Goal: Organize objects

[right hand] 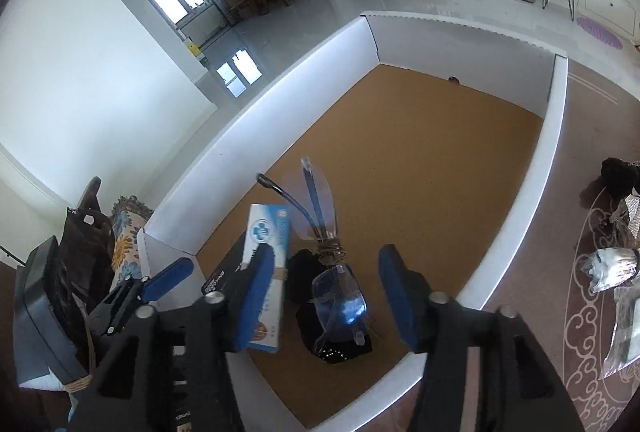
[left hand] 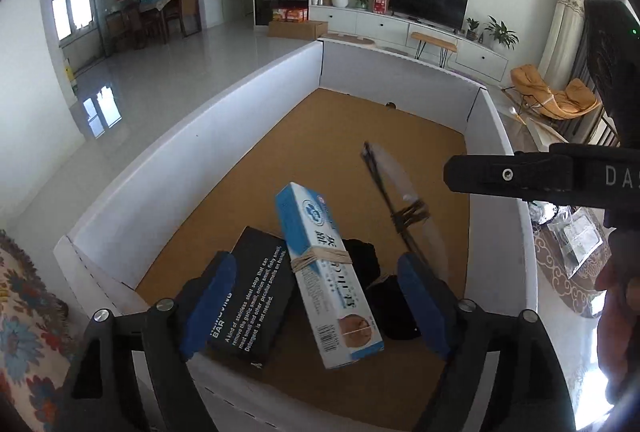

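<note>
A white-walled box (left hand: 180,160) with a brown floor holds the objects. A black soap-bar carton (left hand: 256,296) lies at its near end. A blue-and-white tube carton (left hand: 320,272), bound with a rubber band, rests tilted across it. My left gripper (left hand: 316,306) stands open around that carton, with neither pad touching it. Clear safety glasses (right hand: 340,296) with blue arms and a rubber band stand on end over a black lump (right hand: 300,280). My right gripper (right hand: 326,296) is open on either side of them. In the left wrist view the glasses (left hand: 404,208) are blurred.
A flowered cloth (left hand: 24,312) lies left of the box. On the right, clear plastic bags (right hand: 612,272) sit on a patterned rug. A black bag (right hand: 80,244) and a grey case are at the left. The box's far half shows bare brown floor (right hand: 432,152).
</note>
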`<state>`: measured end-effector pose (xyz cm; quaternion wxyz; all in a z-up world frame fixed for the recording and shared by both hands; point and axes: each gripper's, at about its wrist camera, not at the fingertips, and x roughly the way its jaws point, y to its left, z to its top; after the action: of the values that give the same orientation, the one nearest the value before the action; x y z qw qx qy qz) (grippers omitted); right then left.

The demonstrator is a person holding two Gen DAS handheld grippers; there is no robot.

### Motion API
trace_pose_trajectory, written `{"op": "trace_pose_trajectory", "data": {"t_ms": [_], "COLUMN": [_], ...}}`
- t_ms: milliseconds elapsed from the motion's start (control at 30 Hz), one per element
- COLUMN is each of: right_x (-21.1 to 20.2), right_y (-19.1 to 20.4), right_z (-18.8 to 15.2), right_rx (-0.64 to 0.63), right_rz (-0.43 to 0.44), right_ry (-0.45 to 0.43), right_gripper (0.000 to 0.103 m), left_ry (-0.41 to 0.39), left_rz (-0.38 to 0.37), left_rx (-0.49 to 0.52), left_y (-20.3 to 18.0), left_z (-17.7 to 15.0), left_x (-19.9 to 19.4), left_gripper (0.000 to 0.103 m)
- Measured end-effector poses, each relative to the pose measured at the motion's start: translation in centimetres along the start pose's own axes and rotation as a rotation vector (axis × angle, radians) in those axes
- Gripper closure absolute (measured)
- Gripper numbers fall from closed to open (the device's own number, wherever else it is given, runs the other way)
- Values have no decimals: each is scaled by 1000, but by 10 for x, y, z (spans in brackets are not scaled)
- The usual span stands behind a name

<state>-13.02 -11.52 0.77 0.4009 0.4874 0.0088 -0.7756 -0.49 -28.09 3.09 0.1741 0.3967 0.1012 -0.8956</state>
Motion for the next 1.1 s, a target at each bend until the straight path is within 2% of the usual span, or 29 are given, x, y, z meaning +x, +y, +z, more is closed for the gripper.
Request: {"op": "trace_pose_trajectory", "data": {"t_ms": [67,133,167,233,300,333,433,500,600,667,733,833,933,1000,1100], "right_x": [-10,-33,-47,-76,-100,-109,-131,-144,-164,-177,-186,-190,-188,-181,-182], "right_y": [-4,-13,-17,-30,-52,-66,-124,-162,-215,-240,-258,-265,-262,-260,-261], "right_z": [-6,-14,-22,-41,-66,-80,-120,-150,-196,-223,-243,-261,-257,-255,-255], "right_rx": [-5,-27,-46,-79,-97,-93,-28,9,77,143,205,271,275,272,281], "right_rz": [15,-10,-40,-135,-243,-300,-459,-568,-699,-738,-745,-734,-745,-749,-751], "right_ry": [-49,-115,-160,-256,-328,-344,-317,-274,-218,-193,-183,-182,-179,-139,-138], "right_gripper": [31,28,25,8,2,1,1,1,1,1,1,1,1,1,0], "left_ry": [-24,-56,-71,-110,-150,-166,-168,-139,-77,-56,-26,8,14,20,24], "left_rz": [-20,-32,-45,-111,-203,-255,-409,-485,-551,-552,-513,-444,-390,-385,-379], "left_rx": [-19,-33,-36,-25,6,29,113,199,334,404,443,459,433,401,362], "left_y": [1,-5,-12,-33,-64,-82,-139,-178,-231,-256,-274,-282,-277,-272,-266], "left_z": [-3,-6,-8,-12,-14,-19,-35,-51,-83,-105,-121,-130,-129,-125,-118], "left_x": [-5,-14,-19,-37,-56,-66,-85,-90,-88,-77,-60,-32,-13,-4,6], "left_gripper": [21,21,21,21,20,16,3,3,3,3,3,3,3,3,3]}}
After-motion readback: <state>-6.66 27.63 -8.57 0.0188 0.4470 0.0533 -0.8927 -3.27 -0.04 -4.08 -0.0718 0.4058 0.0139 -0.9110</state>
